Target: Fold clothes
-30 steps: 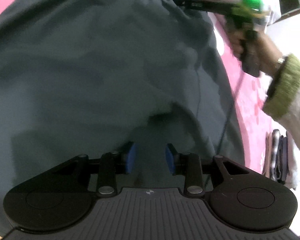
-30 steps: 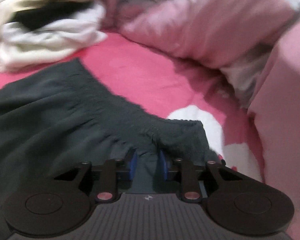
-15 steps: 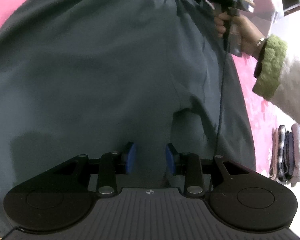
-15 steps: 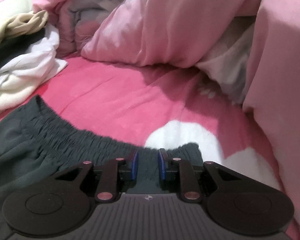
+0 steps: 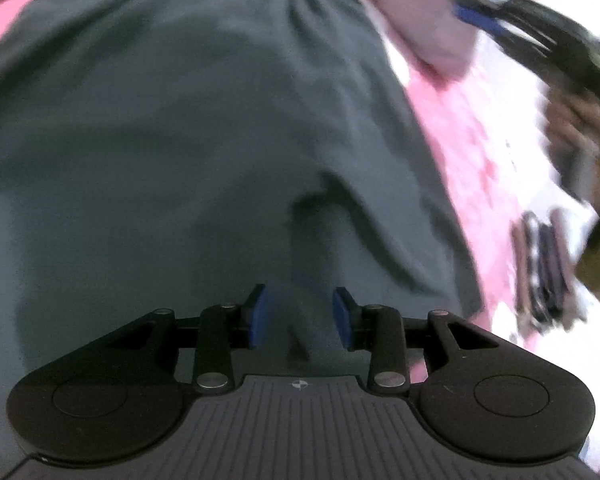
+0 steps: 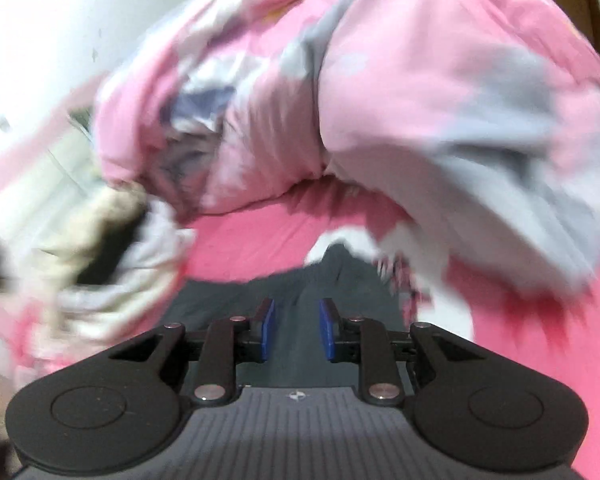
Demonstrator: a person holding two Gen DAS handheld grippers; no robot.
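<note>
One dark grey shorts (image 5: 188,128) lies flat on pink bed sheet (image 6: 252,240). Left gripper (image 5: 300,316) over shorts, pads apart, holding nothing. Right gripper (image 6: 297,330) above shorts' edge, pads apart, empty. One messy clothes pile (image 6: 100,248) beside shorts, blurry.

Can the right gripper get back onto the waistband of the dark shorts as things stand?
Probably yes. The right gripper is open and off the dark shorts; their waistband lies just ahead on the pink sheet, uncovered.
</note>
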